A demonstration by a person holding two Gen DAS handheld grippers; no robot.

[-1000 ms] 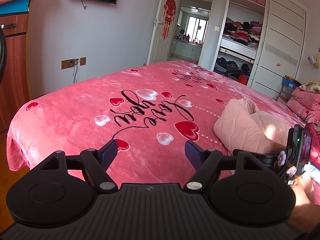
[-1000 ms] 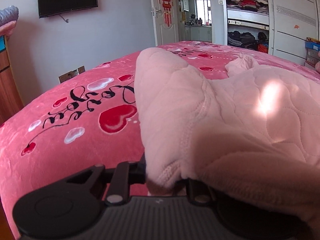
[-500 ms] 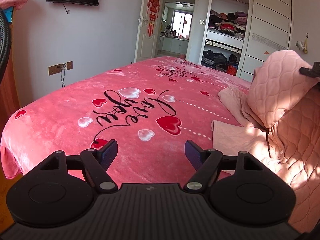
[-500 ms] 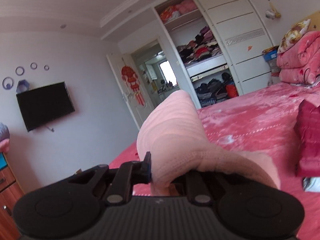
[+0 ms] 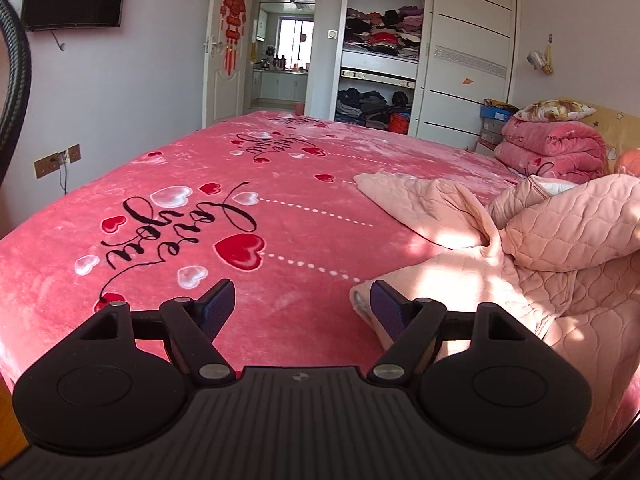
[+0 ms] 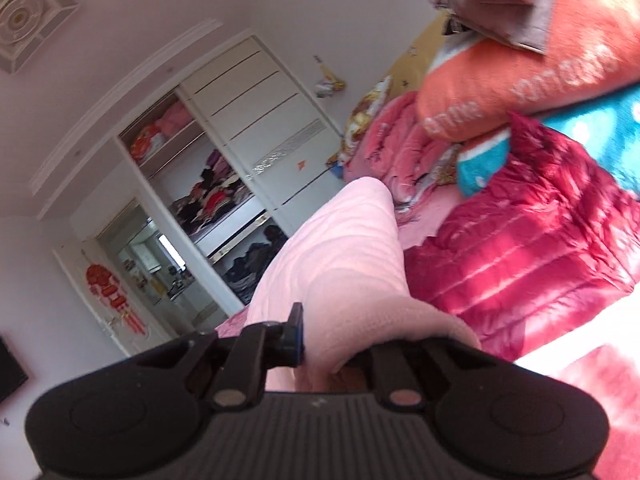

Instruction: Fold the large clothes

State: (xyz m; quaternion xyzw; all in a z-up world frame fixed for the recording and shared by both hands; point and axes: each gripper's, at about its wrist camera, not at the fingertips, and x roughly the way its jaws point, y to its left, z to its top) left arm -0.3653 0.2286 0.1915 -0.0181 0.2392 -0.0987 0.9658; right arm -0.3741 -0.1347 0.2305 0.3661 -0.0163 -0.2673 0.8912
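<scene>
A pale pink quilted garment (image 5: 532, 248) lies rumpled on the right side of the pink heart-print bed cover (image 5: 248, 184), one part raised off the bed at the right edge of the left wrist view. My left gripper (image 5: 298, 306) hangs open low over the cover, its right finger close to the garment's near hem, nothing between the fingers. My right gripper (image 6: 320, 340) is shut on a fold of the same pink garment (image 6: 344, 264), which drapes over its fingers and hides the right one. That view is tilted.
A red puffy jacket (image 6: 532, 256) lies on the bed to the right of the held cloth. Folded blankets and pillows (image 5: 556, 144) are stacked at the head of the bed. An open wardrobe (image 5: 380, 64) and a doorway (image 5: 284, 48) stand beyond the far side.
My right gripper has swung up and to the right with the garment, rolling so its view tilts. The garment has spread out from a bundle. My left gripper has shifted right, toward the garment's hem.
</scene>
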